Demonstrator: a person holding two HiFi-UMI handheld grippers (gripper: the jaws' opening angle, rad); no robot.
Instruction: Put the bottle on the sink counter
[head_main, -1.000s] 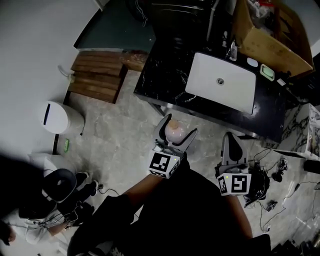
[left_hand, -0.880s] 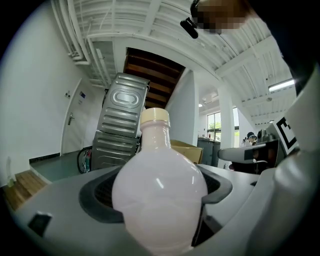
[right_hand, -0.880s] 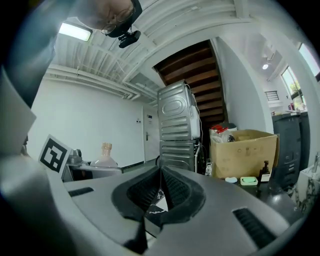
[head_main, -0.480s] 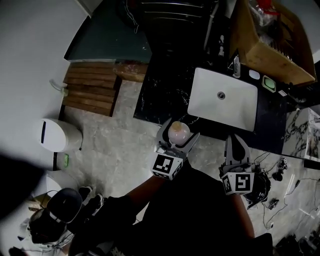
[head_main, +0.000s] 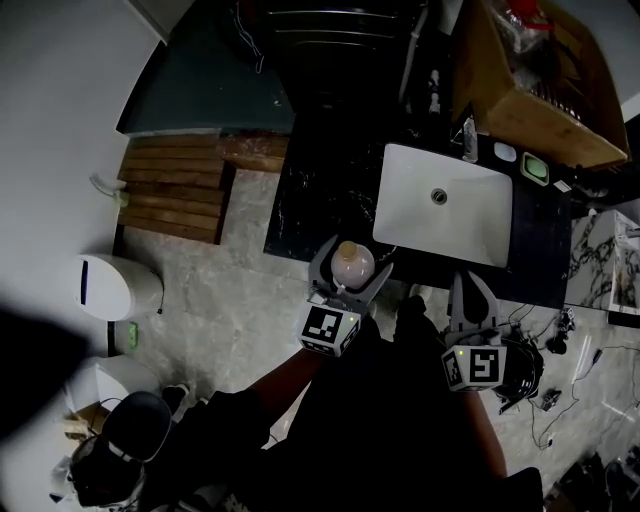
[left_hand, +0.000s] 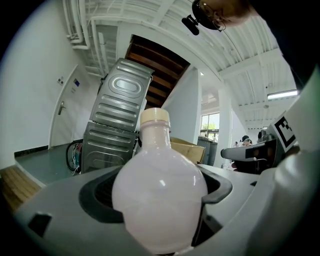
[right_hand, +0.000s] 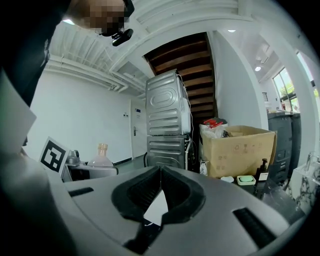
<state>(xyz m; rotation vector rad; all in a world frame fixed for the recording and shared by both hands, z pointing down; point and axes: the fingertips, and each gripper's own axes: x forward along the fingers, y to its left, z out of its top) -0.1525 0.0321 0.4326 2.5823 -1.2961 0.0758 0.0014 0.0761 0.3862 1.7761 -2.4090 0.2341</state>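
A round-bellied pink bottle with a cream cap stands upright between the jaws of my left gripper, which is shut on it. In the head view the bottle hangs at the near edge of the black sink counter, left of the white basin. My right gripper hovers near the counter's front edge, right of the left one, jaws closed together and empty. The right gripper view shows the bottle off to its left.
On the counter's far right lie a green soap dish and a dispenser bottle. A cardboard box stands behind. A stacked metal washer is beyond the counter. Wooden slats and a white bin sit on the floor at left.
Both grippers have come closer to the counter. The bottle, still gripped, has gone from over the floor to the counter's near edge.
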